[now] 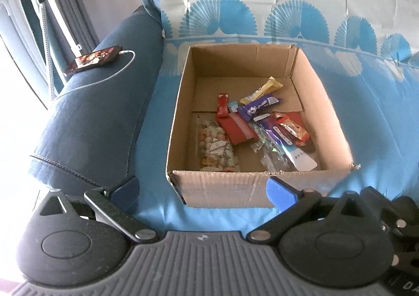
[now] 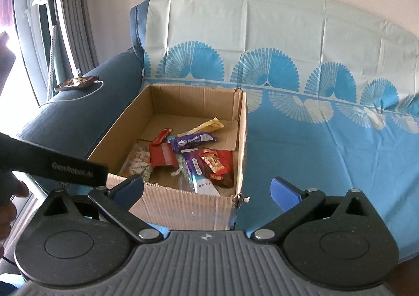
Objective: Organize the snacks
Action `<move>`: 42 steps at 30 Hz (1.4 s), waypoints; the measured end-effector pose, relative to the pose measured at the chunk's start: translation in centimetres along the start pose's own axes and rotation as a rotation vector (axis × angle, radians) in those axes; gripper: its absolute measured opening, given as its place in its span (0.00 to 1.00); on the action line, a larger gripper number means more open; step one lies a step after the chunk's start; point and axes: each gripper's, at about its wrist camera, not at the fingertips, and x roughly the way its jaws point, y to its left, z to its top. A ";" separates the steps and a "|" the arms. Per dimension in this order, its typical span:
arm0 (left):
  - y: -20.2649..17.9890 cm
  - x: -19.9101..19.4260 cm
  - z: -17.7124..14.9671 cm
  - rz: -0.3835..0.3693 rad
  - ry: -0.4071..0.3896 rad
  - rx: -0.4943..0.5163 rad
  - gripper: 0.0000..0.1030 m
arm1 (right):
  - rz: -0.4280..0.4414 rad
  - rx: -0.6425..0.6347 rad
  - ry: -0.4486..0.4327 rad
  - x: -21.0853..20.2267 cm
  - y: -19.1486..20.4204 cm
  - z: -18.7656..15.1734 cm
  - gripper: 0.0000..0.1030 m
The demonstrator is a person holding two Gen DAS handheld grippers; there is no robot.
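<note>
An open cardboard box [image 1: 235,188] [image 2: 183,206] stands on the sofa seat. Several snacks lie in it: a purple chocolate bar [image 1: 258,107] [image 2: 192,141], a yellow bar [image 1: 262,90] [image 2: 207,125], a red pack [image 1: 235,128] [image 2: 161,155], a clear bag of round sweets [image 1: 216,146] [image 2: 138,165] and an orange-red wrapper [image 1: 293,129] [image 2: 216,163]. My left gripper [image 1: 204,189] is open in front of the box's near wall, with nothing between its fingers. My right gripper [image 2: 207,188] is open too, level with the box's near right corner and holding nothing.
A blue patterned sheet [image 1: 366,102] [image 2: 327,138] covers the sofa seat and back. A phone [image 1: 93,58] [image 2: 76,83] on a white cable lies on the dark blue armrest [image 1: 91,117]. A white stand [image 2: 62,7] is by the curtain. The left gripper's body [image 2: 52,162] crosses the right view.
</note>
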 end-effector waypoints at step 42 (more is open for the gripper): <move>-0.3 -0.6 -0.3 0.006 0.021 0.023 1.00 | 0.011 -0.014 -0.005 -0.2 0.3 -0.2 1.00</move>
